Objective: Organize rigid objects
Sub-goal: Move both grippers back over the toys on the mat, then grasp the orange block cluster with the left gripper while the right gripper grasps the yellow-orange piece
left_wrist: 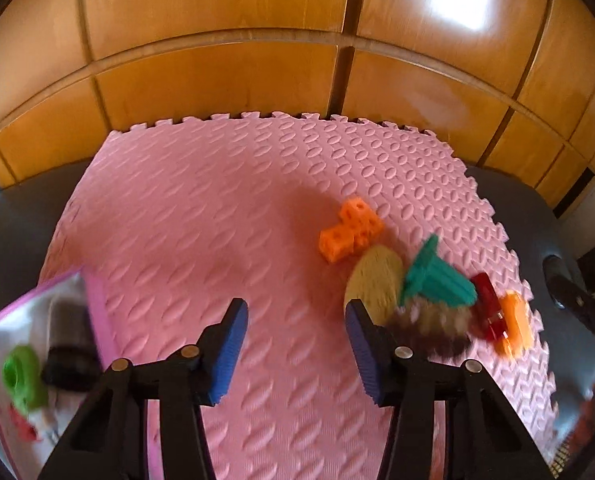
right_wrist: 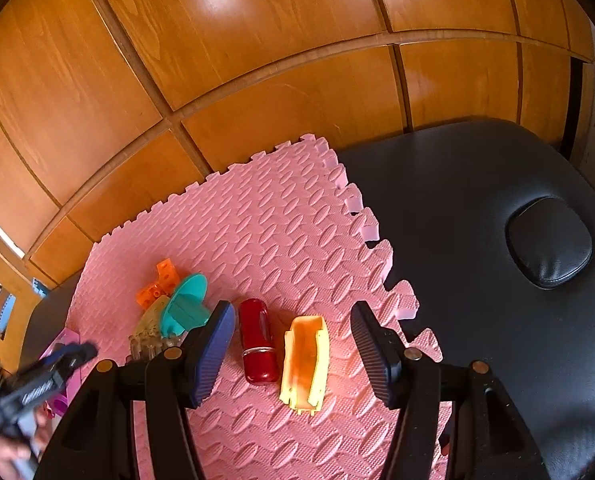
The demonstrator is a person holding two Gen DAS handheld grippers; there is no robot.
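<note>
Plainly, both grippers hang over the pink foam mat (right_wrist: 281,232), which lies on a black padded table (right_wrist: 477,208) in front of a wooden panelled wall (right_wrist: 217,60).

Seen from the right wrist, the right gripper (right_wrist: 293,344) stands with its jaws apart and empty; between its blue pads (right_wrist: 213,344) lie a red capsule-shaped piece (right_wrist: 257,340) and, just to its right, an orange-yellow open shell (right_wrist: 305,364), neither touched by the pads. Farther left sits a cluster: a teal piece with a round flange (right_wrist: 185,304) resting on a clear ribbed piece (right_wrist: 153,332), with an orange studded block (right_wrist: 157,284) behind them.

At the near left edge the left gripper (right_wrist: 73,354) shows blurred, a hand (right_wrist: 5,452) below it. White lettering on its side is too smeared to read.

From the left wrist, that gripper (left_wrist: 297,340) has its jaws apart with nothing between them, only bare mat; the toy cluster lies to its right. At the near left a pink-rimmed box (left_wrist: 93,304) holds a green piece (left_wrist: 21,376) and a black piece (left_wrist: 69,368), both blurred.
</note>
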